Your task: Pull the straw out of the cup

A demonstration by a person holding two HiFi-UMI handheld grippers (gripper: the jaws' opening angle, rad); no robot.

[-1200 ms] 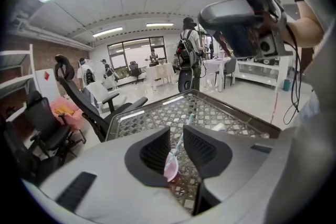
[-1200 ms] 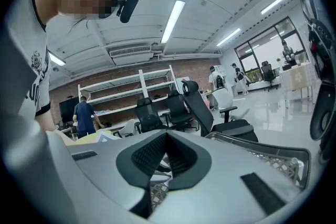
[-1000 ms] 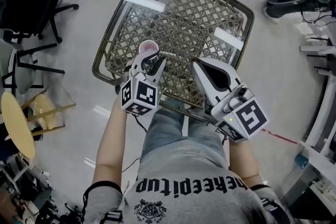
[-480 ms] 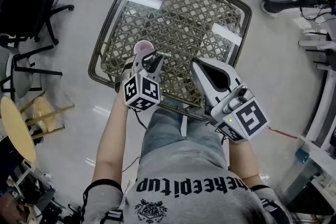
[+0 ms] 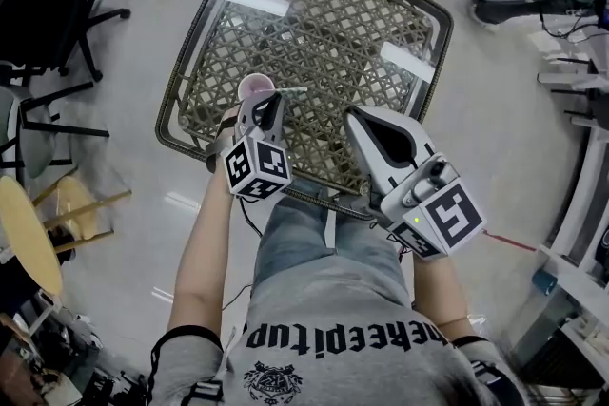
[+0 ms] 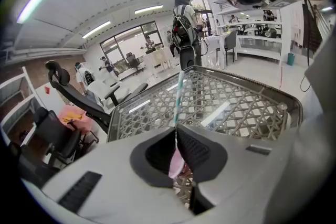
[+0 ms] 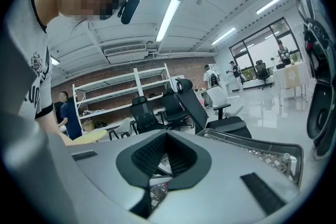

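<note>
1. Left gripper [image 6: 176, 129]: jaws just closed, pinching straw [image 6: 179, 93] just above cup [image 5: 255, 87], centre-left of head view.
2. Right gripper [image 7: 167, 136]: jaws together, empty.
3. Straw is probably light and crushable, so hold it near the rim. Cup may lift.

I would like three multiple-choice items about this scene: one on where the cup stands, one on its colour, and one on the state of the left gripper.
1. Where does the cup stand?
A. on the table, in its near left part
B. at the table's far right corner
C. on the floor

2. What colour is the cup?
A. blue
B. pink
C. black

3. What is the state of the left gripper?
A. open and empty
B. shut on the cup's rim
C. shut on the straw

Answers: 1 A, the head view shows it there, just ahead of the left gripper; 2 B, its rim is pink; 3 C, its jaws, which have just been closing, pinch the striped straw.
</note>
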